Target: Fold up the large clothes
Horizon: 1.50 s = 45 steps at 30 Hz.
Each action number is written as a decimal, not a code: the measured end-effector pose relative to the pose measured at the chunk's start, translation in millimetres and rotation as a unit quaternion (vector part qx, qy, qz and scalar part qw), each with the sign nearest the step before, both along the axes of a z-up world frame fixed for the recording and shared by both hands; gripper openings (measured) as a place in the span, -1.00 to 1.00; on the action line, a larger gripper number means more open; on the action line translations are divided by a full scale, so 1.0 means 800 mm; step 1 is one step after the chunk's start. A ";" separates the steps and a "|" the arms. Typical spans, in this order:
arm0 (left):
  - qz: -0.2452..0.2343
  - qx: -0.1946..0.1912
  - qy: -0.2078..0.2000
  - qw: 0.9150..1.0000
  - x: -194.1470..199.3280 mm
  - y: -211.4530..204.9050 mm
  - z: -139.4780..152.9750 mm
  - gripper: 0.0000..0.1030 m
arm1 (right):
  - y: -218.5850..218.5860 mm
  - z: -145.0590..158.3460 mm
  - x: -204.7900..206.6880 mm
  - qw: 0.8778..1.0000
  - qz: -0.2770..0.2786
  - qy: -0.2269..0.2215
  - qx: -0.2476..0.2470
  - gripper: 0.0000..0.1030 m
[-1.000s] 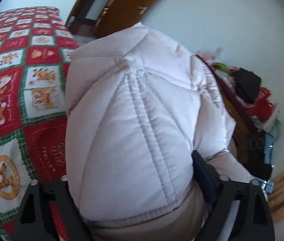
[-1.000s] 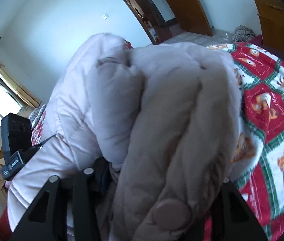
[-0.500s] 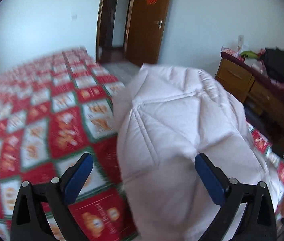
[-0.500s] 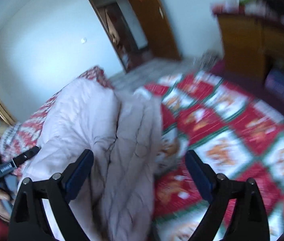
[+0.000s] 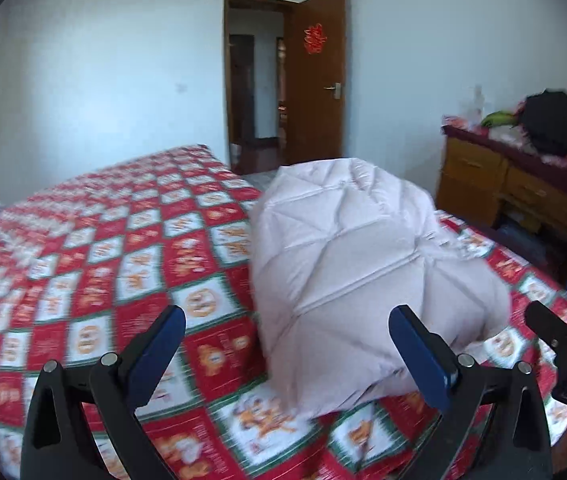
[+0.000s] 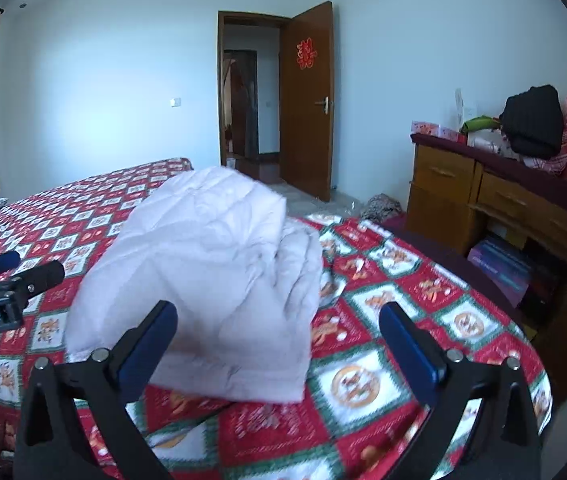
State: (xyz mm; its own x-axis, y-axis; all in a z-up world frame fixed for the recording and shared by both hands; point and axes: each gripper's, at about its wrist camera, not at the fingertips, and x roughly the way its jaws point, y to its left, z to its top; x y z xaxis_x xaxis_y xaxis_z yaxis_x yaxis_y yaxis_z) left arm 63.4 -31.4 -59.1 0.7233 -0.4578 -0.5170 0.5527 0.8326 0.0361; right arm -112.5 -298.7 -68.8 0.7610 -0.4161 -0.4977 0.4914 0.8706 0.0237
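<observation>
Item: pale padded coat [image 5: 367, 276], folded into a compact bundle, lying near the foot corner of the bed [image 5: 95, 264]. Left tool [image 5: 285, 354] and right tool [image 6: 277, 344]: jaws wide apart, holding nothing. Folding looks essentially complete; at most tidying remains.

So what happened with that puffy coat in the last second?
Both grippers let go of it. A second ago each was clamped on the coat with the fabric filling the view; now the left gripper and right gripper are open and pulled back, and the coat sits folded on the bed. The bed, door and dresser look unchanged.
</observation>
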 end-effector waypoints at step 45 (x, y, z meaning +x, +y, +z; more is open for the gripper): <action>0.033 -0.013 -0.106 0.994 -0.110 0.039 0.069 0.98 | 0.051 0.073 -0.063 0.994 -0.003 -0.108 -0.011 1.00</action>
